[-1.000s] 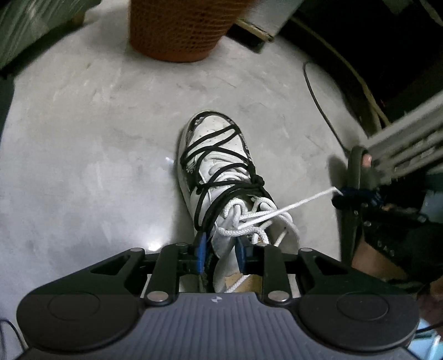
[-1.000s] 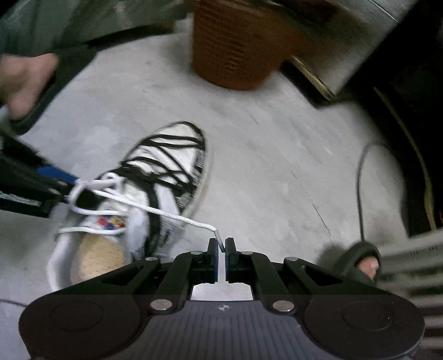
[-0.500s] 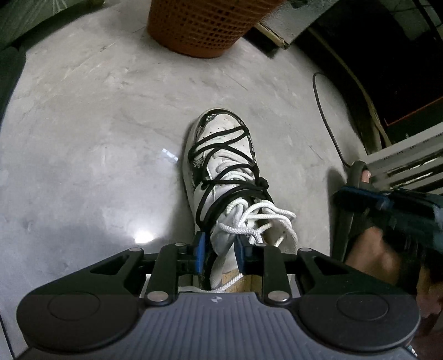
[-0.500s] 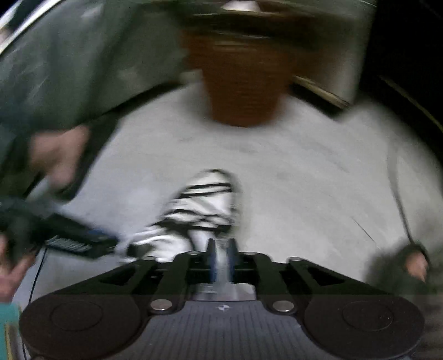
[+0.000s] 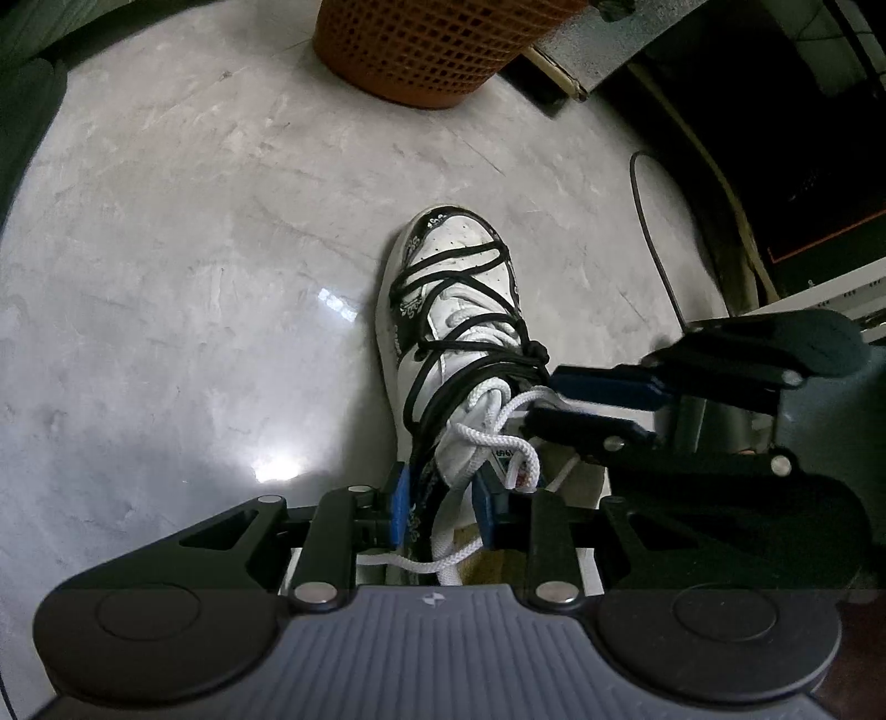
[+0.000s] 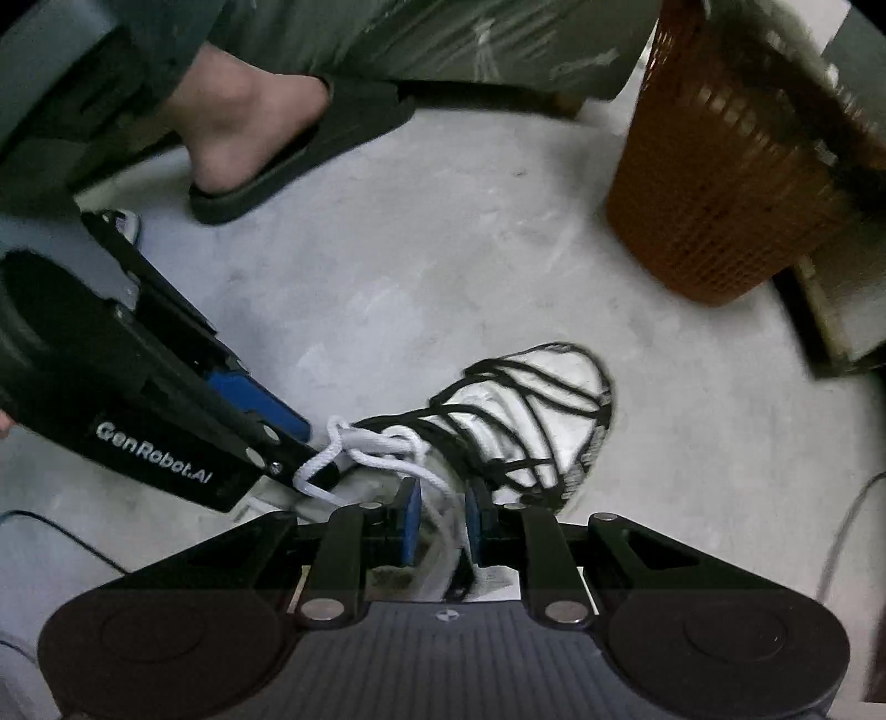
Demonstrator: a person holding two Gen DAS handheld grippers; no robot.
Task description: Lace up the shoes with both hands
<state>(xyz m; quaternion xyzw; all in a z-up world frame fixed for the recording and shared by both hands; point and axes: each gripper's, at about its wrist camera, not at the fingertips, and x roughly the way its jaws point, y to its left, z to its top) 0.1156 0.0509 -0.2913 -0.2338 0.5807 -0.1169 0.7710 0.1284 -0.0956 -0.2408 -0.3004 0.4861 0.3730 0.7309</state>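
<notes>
A: Where's the shoe?

B: On the grey floor, upright, toe pointing away from both cams. White hi-top w/ a black lace criss-crossed over the front. The white lace sits loose in loops up at the ankle end.

A: Left hand-held gripper?

B: Down at the shoe's collar. Narrow gap, blue pads either side of the upper, and they look to be touching it, so it's holding the shoe there. Jaws are easing open a touch. One white strand trails back under it.

A: And the right hand-held gripper?

B: Comes in from the right side in the left cam, fingers pointing at the white loops. Jaws parted, narrow. White strands run btwn the pads, but the gap looks wider than the lace, so no pinch that I can see. The right cam is a bit blurred there, fyi.

A: Are the two close?

B: Very. Both tips are at the ankle end, just beside each other.

A: Anything else around?

B: Orange mesh basket beyond the toe, well apart. Thin cable on the floor to the right. In the right cam, a person's foot in a black slide sandal is near the left gripper.
</notes>
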